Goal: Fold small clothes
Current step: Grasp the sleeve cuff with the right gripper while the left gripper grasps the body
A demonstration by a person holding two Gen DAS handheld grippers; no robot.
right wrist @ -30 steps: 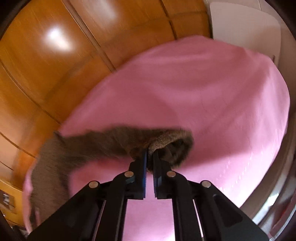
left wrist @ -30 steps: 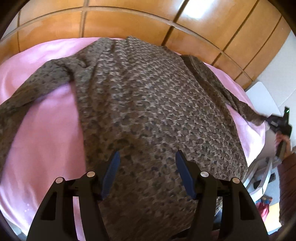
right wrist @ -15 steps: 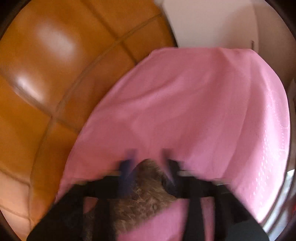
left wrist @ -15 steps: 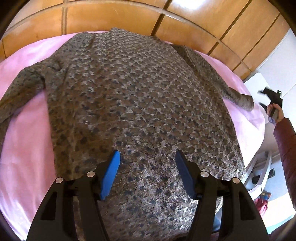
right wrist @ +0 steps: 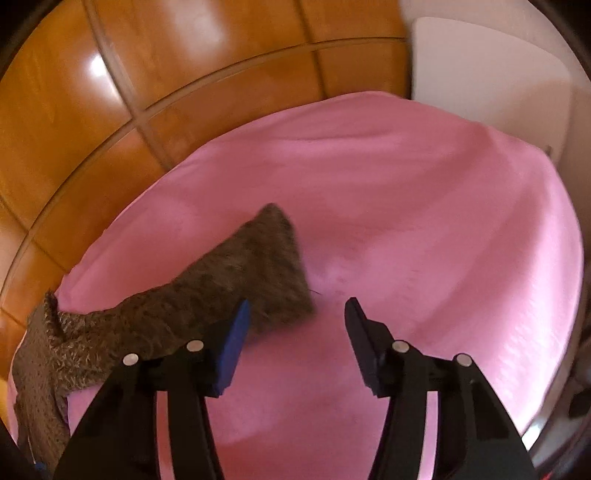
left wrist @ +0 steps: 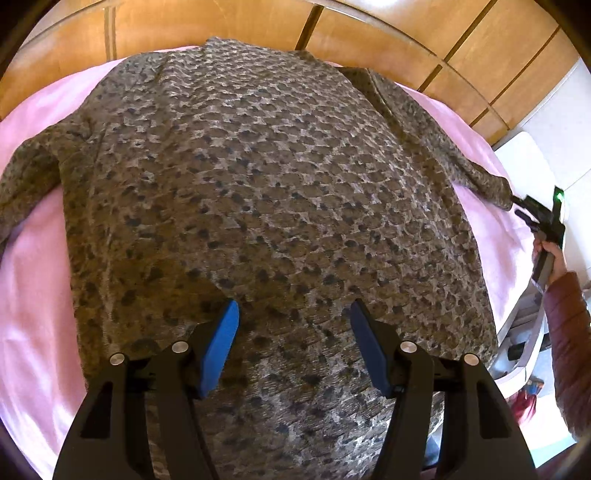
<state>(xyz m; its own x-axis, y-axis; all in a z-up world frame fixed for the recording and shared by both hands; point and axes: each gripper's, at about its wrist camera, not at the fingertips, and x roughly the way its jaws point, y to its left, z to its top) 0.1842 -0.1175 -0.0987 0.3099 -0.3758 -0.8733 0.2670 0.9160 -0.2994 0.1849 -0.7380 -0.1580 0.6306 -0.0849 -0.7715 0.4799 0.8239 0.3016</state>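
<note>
The leopard-print sweater (left wrist: 258, 206) lies spread flat across the pink sheet (left wrist: 29, 295), its hem toward the near edge, neckline toward the far edge by the wooden wardrobe doors (left wrist: 369, 33). The left gripper (left wrist: 291, 343) hangs over the lower body with its jaws spread wide, holding nothing. The right gripper (right wrist: 295, 339) is likewise parted and empty, just beside the cuff of the right sleeve (right wrist: 273, 266), which lies stretched toward the sheet's right edge.

The knit looks soft, nubbly and loosely woven, so a pinch could well catch only the top layer, or drag the sheet up with it and wrinkle the fold. The sleeve is long and limp; lifted by the cuff alone, it may twist or land crooked across the body. The smooth sheet could let the whole sweater slide.
</note>
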